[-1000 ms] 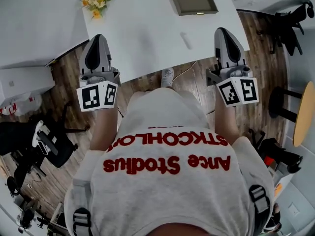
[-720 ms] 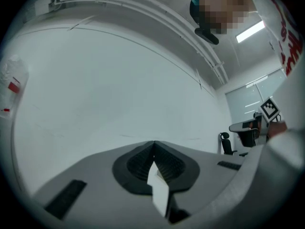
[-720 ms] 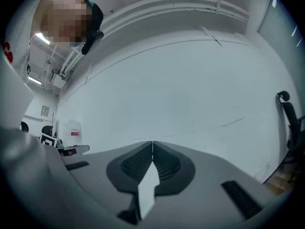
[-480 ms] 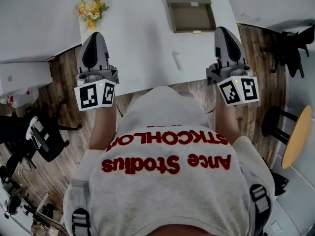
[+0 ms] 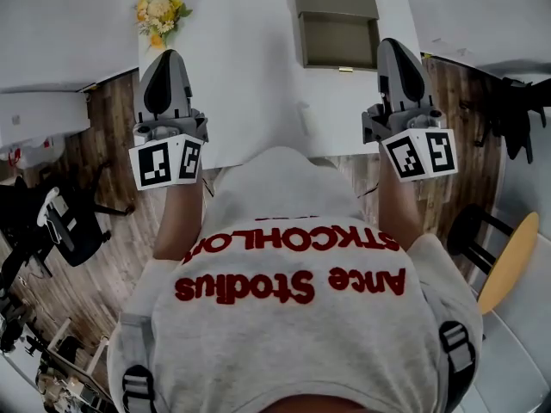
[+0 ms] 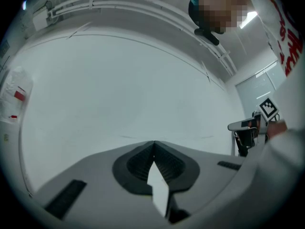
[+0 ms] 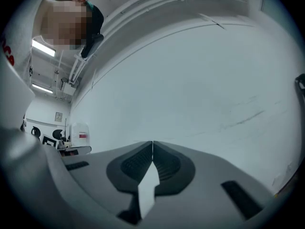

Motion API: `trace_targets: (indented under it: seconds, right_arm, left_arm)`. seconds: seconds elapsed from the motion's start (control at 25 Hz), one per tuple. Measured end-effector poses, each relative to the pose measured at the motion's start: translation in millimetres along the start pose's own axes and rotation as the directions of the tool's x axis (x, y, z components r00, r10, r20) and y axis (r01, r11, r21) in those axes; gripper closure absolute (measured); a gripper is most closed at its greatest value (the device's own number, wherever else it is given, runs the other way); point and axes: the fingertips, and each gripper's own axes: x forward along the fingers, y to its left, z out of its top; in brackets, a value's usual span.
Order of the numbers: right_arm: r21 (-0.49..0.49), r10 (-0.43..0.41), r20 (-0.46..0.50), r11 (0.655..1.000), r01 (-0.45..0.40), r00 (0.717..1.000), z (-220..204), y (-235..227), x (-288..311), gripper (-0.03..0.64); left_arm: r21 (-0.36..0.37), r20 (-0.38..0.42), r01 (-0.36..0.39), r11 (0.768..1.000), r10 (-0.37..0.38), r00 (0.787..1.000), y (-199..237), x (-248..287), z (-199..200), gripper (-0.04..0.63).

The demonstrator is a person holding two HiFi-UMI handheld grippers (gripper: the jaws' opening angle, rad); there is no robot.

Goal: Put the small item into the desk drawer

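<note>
Both grippers have come forward over the desk [image 5: 250,50] since the earlier frame, and the desk drawer [image 5: 338,43] and the small item [image 5: 305,119] now sit lower in my head view, closer to the body.

I see the left gripper [image 5: 167,58] above the desk's left edge, jaws pressed together with nothing between them; its own view confirms it [image 6: 153,147] and shows only a pale blank surface ahead. The right gripper [image 5: 397,46] is at the desk's right edge, just beside the drawer's near right corner, jaws also closed on nothing [image 7: 152,147]. Each marker cube points back toward me.

The small item is white, oblong and faint against the white top. It lies on the desk near the near edge, between the two grippers and closer to the right one, touched by neither. It is not in the drawer.

The drawer stands open at the far side of the desk, olive-grey inside; I can't make out any contents. A bunch of yellow flowers [image 5: 159,14] is at the desk's far left corner. An office chair [image 5: 60,222] stands on the wood floor to the left, and a round wooden table [image 5: 508,261] is at right.
</note>
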Motion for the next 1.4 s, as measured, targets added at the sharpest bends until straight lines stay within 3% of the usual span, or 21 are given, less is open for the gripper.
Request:
trace_targets:
  seconds: [0.72, 1.0, 1.2, 1.4]
  right_arm:
    - [0.028, -0.114, -0.017, 0.993, 0.115, 0.993, -7.2, 15.5, 2.8, 0.611]
    - [0.059, -0.086, -0.148, 0.994, 0.096, 0.985, -51.2, 32.7, 2.8, 0.609]
    - [0.107, -0.061, -0.294, 0.990, 0.096, 0.954, -101.3, 32.3, -11.6, 0.607]
    - [0.109, -0.065, -0.473, 0.985, 0.132, 0.879, -165.1, 33.0, -36.6, 0.555]
  left_arm:
    - [-0.001, -0.026, 0.136, 0.991, -0.136, 0.990, 9.8, 34.4, -0.7, 0.588]
    - [-0.074, -0.093, 0.157, 0.985, -0.163, 0.982, 10.6, 26.1, -30.8, 0.588]
    - [-0.131, -0.168, 0.186, 0.974, -0.207, 0.964, -10.7, 18.4, -60.0, 0.588]
    - [-0.151, -0.227, 0.201, 0.968, -0.232, 0.946, -20.8, 9.2, -82.4, 0.588]
